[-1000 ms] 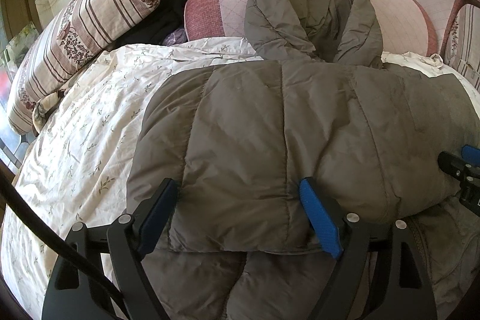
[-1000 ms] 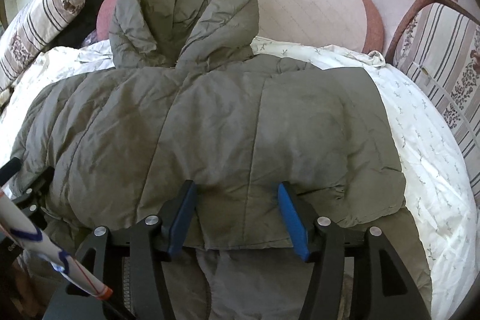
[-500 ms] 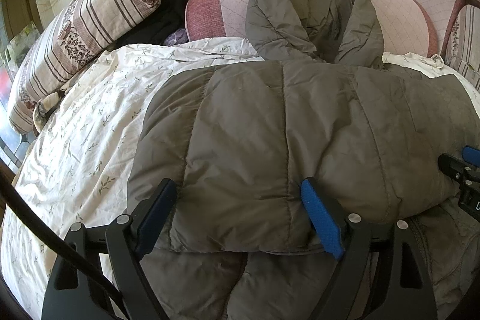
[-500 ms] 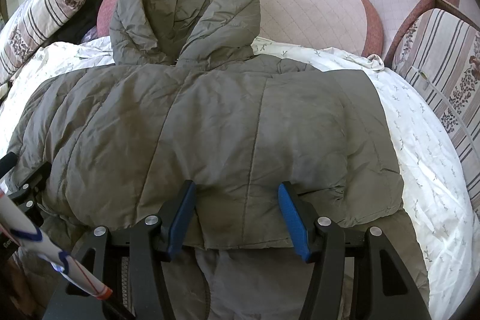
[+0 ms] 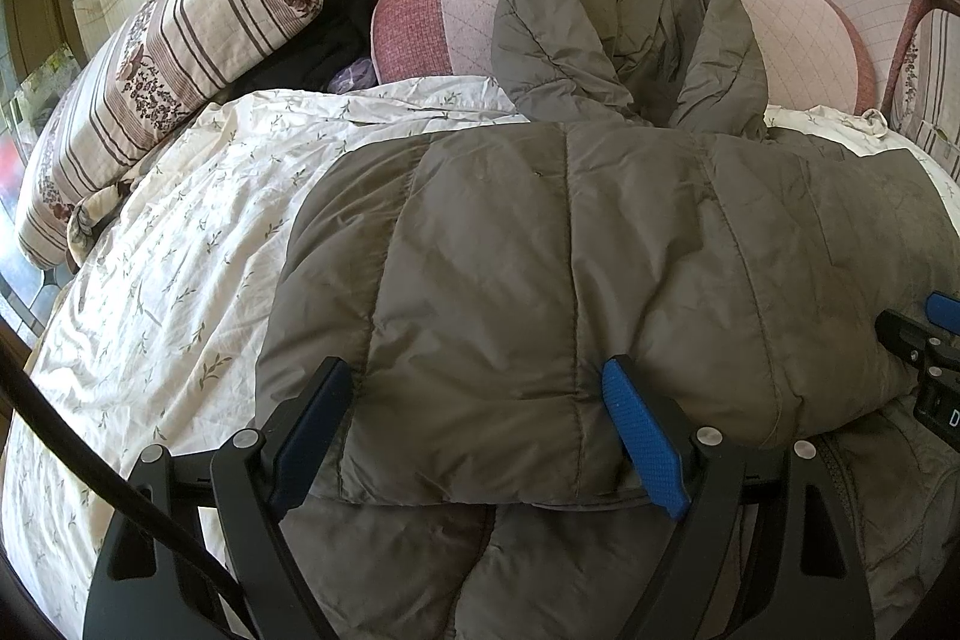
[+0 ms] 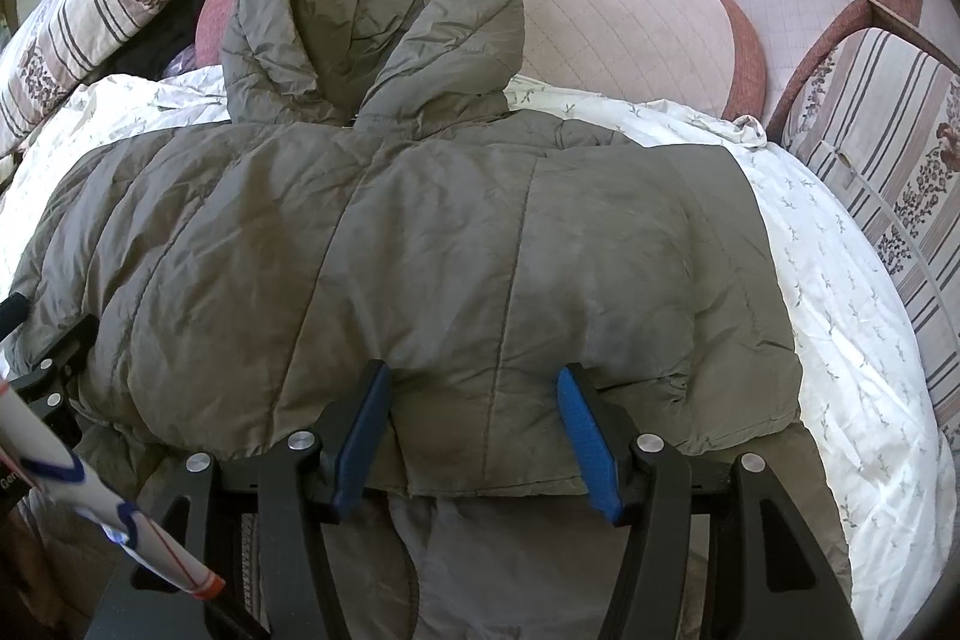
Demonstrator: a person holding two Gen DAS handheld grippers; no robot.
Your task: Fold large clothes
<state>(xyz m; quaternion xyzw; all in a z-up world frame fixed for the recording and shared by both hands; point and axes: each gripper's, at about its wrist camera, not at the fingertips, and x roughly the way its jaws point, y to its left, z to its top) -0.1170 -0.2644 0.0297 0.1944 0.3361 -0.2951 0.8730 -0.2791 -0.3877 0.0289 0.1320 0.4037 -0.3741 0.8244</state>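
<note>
An olive-grey hooded puffer jacket (image 5: pixel 570 280) lies on the bed, its lower part folded up over the body; it also shows in the right wrist view (image 6: pixel 420 268). Its hood (image 6: pixel 372 10) rests against a pink cushion. My left gripper (image 5: pixel 480 418) is open, its blue pads either side of the folded hem at the jacket's left half. My right gripper (image 6: pixel 474 424) is open the same way at the right half of the hem. Neither is closed on the cloth.
A white floral sheet (image 5: pixel 180 250) covers the bed. Striped pillows stand at the left (image 5: pixel 180 40) and right (image 6: pixel 888 148). Pink and red cushions (image 6: pixel 630 22) line the back wall. Dark clothes (image 5: pixel 336 34) lie behind the left pillow.
Almost nothing has moved. Both grippers stay open at the folded hem; the right wrist view has shifted slightly forward.
</note>
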